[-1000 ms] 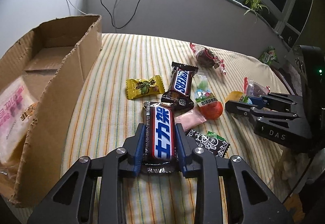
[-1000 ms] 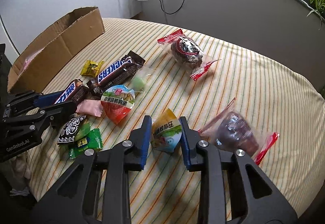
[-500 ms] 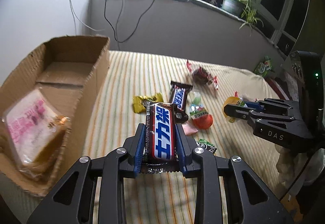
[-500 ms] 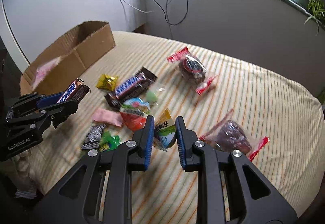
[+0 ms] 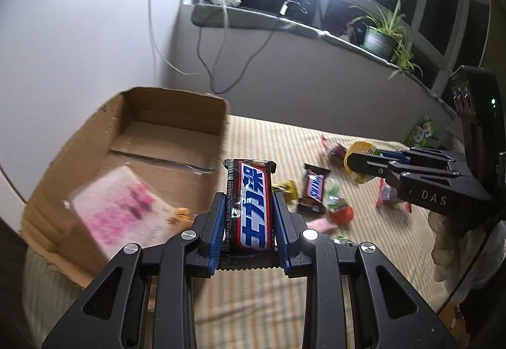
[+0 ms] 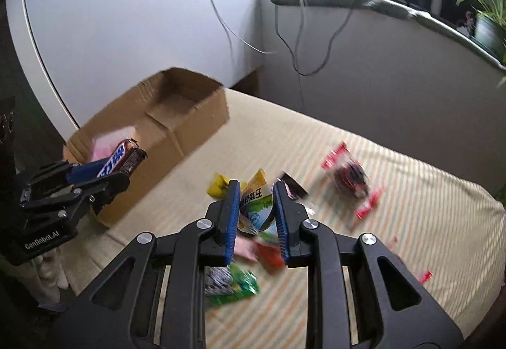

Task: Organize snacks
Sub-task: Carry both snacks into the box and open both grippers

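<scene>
My left gripper (image 5: 249,200) is shut on a brown, red and blue chocolate bar (image 5: 254,209), held lengthwise above the striped cloth beside the open cardboard box (image 5: 170,115). A pink-and-white packet (image 5: 126,209) lies in the box. My right gripper (image 6: 256,187) is shut on a small yellow, white and green snack packet (image 6: 257,206), lifted over the pile of loose snacks. In the right wrist view the left gripper (image 6: 104,171) hangs at the near corner of the box (image 6: 196,115) with the bar (image 6: 118,159). The left wrist view shows the right gripper (image 5: 363,162) at the right.
Loose snacks lie on the striped tablecloth (image 6: 411,206): a second chocolate bar (image 5: 313,190), a yellow candy (image 5: 286,189), a red-ended clear packet (image 6: 351,178), a green packet (image 6: 234,282). A wall ledge with cables, a potted plant (image 5: 379,35) and a bright lamp stands behind.
Both grippers have risen off the cloth with their snacks. The left one has come nearer the box, whose inside now shows. The right jaws narrowed slightly on the packet.
</scene>
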The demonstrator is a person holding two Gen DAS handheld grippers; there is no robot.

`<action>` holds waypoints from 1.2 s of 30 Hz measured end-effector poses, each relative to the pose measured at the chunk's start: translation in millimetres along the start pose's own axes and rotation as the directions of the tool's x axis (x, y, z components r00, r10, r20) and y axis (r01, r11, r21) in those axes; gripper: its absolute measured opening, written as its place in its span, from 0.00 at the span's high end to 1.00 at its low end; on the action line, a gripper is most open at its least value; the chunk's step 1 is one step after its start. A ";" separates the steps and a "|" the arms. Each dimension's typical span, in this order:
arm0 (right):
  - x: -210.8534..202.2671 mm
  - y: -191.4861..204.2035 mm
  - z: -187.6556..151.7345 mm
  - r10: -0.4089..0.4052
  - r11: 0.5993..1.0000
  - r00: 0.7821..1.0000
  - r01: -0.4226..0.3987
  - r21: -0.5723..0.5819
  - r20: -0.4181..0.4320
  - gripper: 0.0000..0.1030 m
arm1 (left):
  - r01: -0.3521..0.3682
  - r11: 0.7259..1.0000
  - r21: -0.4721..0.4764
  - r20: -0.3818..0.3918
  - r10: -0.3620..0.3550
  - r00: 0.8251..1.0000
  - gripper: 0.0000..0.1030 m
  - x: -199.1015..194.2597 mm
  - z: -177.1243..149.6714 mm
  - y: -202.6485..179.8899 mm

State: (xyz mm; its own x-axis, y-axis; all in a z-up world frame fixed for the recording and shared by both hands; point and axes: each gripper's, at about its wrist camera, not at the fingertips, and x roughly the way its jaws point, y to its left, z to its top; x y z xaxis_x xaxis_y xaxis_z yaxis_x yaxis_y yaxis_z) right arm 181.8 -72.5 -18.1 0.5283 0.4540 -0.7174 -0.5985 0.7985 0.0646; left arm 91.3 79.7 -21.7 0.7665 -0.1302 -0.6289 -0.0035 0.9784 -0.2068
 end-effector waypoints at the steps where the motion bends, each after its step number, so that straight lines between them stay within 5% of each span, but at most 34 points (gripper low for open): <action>1: 1.7 5.2 5.3 0.010 1.000 1.000 -0.010 -0.006 0.005 0.78 | -0.008 1.000 -0.007 0.004 0.008 1.000 0.74 -1.2 1.1 4.5; 15: 36.1 72.4 55.7 0.101 0.991 0.995 -0.100 -0.084 0.011 0.78 | -0.073 0.995 -0.065 0.015 0.074 0.997 0.74 -13.6 -0.2 50.8; 36: 91.6 108.6 69.7 0.177 0.979 0.982 -0.183 -0.091 -0.073 0.78 | -0.115 0.990 -0.080 -0.003 0.115 0.993 0.74 -9.3 -2.4 73.4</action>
State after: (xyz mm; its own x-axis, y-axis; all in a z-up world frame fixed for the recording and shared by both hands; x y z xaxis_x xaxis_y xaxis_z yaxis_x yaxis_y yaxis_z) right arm 207.2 83.3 -28.4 0.3690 0.5580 -0.7432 -0.7377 0.6623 0.1311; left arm 82.4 152.3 -32.8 0.7589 -0.0177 -0.6509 -0.1427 0.9708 -0.1927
